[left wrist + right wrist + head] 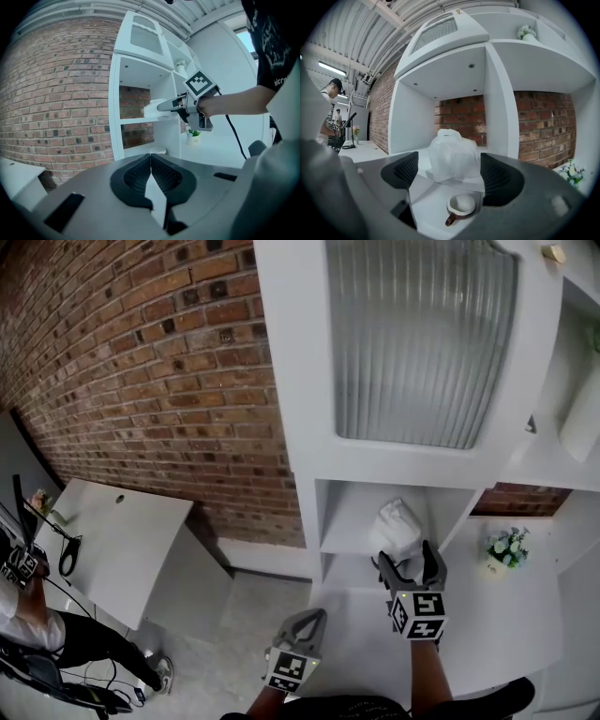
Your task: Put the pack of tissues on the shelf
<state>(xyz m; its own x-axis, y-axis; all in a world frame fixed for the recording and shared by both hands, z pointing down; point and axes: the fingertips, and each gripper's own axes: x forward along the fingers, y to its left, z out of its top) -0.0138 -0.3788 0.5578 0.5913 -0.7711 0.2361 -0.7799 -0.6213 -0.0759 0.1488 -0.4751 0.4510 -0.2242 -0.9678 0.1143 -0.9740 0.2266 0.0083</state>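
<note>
Releasing step, judged nearly done: white plastic-wrapped pack of tissues [452, 157] sits on the white open shelf [352, 521]. Right gripper [407, 554] is at the shelf, jaws wide apart around the pack, not pressing. Left gripper [151, 165] is below the shelf, closed, empty. Next: back straight out.

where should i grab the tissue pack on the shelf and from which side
Take the pack of tissues across its two sides, mid-body, coming straight in from the open front of the shelf. It stands upright, its top looks like loose bunched wrap, and the cubby walls block a sideways approach. The right claw is lined up that way, jaws open either side of it.
</note>
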